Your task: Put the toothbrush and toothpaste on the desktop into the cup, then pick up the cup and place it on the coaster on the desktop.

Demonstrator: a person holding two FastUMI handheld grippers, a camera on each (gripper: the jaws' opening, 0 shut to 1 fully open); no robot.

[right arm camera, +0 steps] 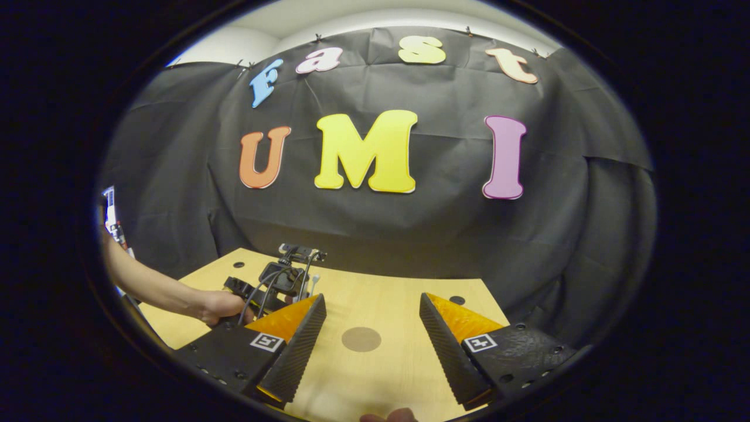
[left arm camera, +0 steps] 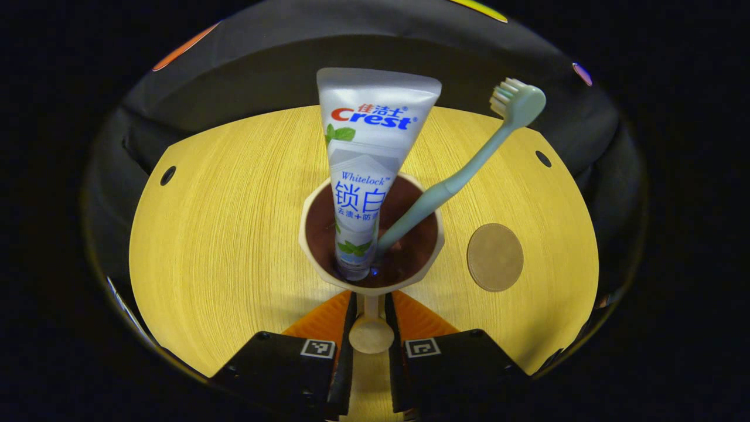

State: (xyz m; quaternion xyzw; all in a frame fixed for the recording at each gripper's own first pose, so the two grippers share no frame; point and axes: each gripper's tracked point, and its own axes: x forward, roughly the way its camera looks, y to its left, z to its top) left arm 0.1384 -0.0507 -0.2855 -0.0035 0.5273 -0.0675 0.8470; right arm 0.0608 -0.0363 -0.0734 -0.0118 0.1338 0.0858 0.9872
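Where the left gripper view looks along its own tongs (left arm camera: 371, 328), the two fingers are seen drawn narrow onto the handle of one cup (left arm camera: 370, 234), pressed against it from both sides. One toothpaste tube (left arm camera: 366, 170) is stood in the cup, cap down and nearly upright. One toothbrush (left arm camera: 463, 176) is leaned in the same cup, tilted to the right with its bristled head above the rim. One round coaster (left arm camera: 495, 257) is laid flat on the desk (left arm camera: 234, 234), just beside the cup on its right and not touching it. Two dark round holes are counted near the desk's far corners. Nothing is set between cup and coaster.

Across the right gripper view, the right tongs (right arm camera: 370, 334) are held wide apart with nothing between the fingers. The coaster (right arm camera: 361, 339) is seen on the desk (right arm camera: 375, 293) through that gap. Farther left, the left tongs (right arm camera: 281, 281) are gripped by a hand (right arm camera: 220, 306), their fingers hidden behind the right tongs' near finger.
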